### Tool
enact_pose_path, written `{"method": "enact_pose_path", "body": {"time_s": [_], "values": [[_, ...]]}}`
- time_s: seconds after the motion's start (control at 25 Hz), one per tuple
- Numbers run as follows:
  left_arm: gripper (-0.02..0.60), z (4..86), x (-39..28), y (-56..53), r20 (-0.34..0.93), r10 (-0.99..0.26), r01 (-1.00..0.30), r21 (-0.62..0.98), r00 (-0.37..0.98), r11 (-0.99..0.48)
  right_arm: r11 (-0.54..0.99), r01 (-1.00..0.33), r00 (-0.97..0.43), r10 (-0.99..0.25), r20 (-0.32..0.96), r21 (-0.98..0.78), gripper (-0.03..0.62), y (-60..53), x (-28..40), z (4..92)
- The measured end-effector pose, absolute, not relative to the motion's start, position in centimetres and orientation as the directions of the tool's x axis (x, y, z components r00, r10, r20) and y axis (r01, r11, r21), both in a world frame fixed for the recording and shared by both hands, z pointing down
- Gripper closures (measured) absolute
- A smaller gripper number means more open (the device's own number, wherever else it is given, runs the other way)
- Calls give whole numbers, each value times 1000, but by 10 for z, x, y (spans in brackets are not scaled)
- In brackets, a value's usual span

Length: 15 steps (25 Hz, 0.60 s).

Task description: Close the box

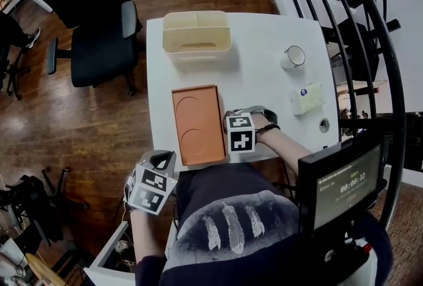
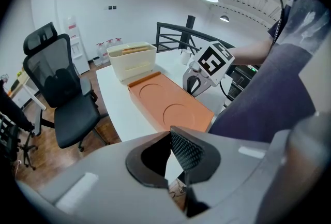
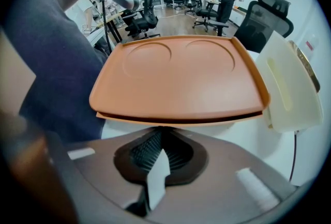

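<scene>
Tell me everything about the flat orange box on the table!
The orange box is a flat rectangle with rounded corners, and it looks like plastic. Its lid has two shallow circles pressed in. It lies flat on the white table, near the person's edge. A thin dark gap runs between lid and base along its right side, so it looks not fully shut. The right tool sits just beside that side, not gripping it.
</scene>
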<state>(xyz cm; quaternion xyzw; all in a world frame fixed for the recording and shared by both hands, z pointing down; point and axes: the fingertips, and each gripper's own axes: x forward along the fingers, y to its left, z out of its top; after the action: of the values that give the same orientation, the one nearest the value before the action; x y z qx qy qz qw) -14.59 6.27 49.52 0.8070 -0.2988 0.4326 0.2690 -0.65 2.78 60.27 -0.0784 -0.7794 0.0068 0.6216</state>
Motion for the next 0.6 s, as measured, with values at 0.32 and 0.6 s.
{"method": "enact_pose_path", "body": {"time_s": [0.32, 0.6], "values": [[568, 496, -149, 59, 858, -252, -710, 169, 447, -683, 986, 126, -207, 137, 969, -113, 591, 28, -13, 605], [568, 492, -148, 60, 853, -251, -701, 174, 459, -691, 984, 128, -238, 154, 959, -126, 591, 29, -15, 602]]}}
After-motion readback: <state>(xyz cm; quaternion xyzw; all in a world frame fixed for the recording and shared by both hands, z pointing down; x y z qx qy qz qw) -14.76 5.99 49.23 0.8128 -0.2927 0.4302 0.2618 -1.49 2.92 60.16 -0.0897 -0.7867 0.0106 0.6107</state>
